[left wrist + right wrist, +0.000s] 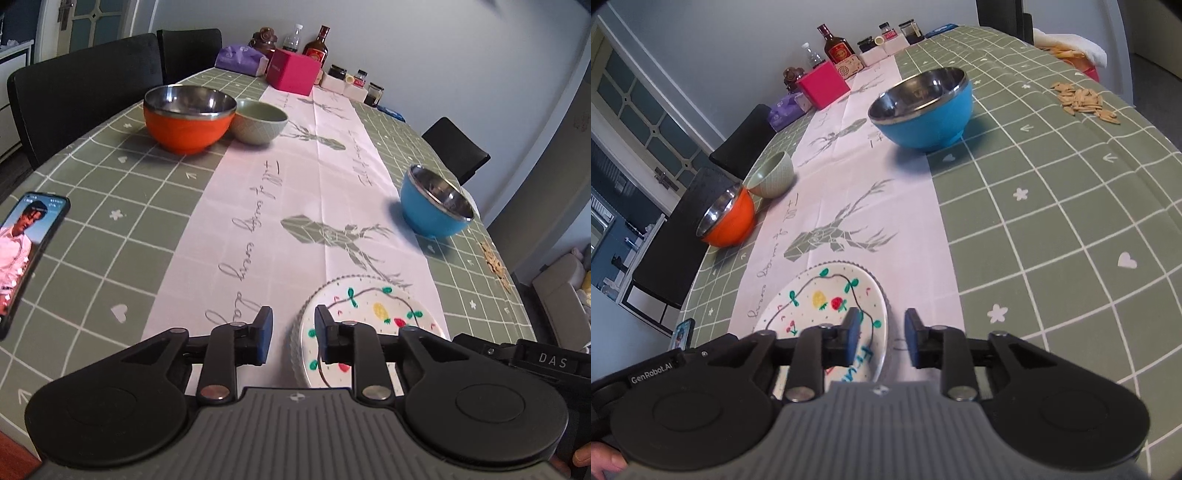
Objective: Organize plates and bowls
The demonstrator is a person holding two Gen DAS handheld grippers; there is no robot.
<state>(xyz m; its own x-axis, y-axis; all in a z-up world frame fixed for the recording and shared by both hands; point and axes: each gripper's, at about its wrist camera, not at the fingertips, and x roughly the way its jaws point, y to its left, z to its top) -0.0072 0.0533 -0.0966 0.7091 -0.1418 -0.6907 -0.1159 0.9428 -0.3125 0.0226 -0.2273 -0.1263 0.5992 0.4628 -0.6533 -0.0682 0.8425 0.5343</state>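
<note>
Plate (827,299) round, glossy, scalloped rim, painted fruit.

Well to the left of the left fingers (264,334), near the cloth's edge: a phone (26,254) lying flat, screen lit. Far ahead of them, by the wall: a pink box (293,72), a purple tissue pack (240,59) just left of it, a brown liquor bottle (317,46) and a clear bottle (293,38) behind, small jars (373,94) off to the right. Beneath and ahead: a green checked tablecloth (129,221) with a white deer-print runner (295,184) down the middle. Far ahead and right of the right fingers (853,332): a scatter of seeds (1086,101). Beyond the cloth's left side: black chairs (81,88).
</note>
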